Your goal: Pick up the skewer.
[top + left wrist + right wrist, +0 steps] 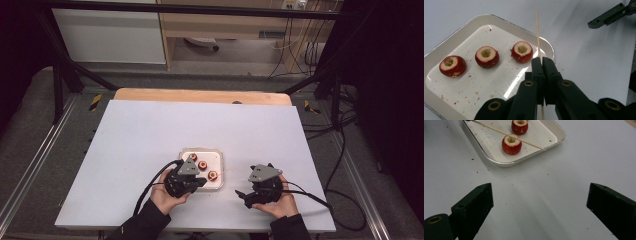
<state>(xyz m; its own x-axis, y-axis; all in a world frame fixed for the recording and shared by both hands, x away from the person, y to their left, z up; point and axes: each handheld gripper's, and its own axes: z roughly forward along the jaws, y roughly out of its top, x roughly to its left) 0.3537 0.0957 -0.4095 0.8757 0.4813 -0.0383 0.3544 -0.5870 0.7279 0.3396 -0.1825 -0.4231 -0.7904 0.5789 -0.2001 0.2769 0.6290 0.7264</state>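
Observation:
A white tray [549, 46] holds three red fruits with cored tops: one at the left [452, 65], one in the middle [486, 56] and one at the right [522, 51]. My left gripper [541, 61] is shut on a thin wooden skewer [538, 32], which points over the tray's corner, just beside the right fruit. In the high view the left gripper [203, 181] sits at the tray's [220, 152] near edge. My right gripper [540, 195] is open with bare table between its jaws, a short way from the tray [524, 160]. The skewer [499, 131] crosses above one fruit [511, 144].
The tray lies near the front middle of a white board [150, 130] on a wooden table [200, 95]. Crumbs dot the tray and the board around it. Black frame posts and cables [340, 165] flank the table. One jaw of the right gripper shows at the top right of the left gripper view.

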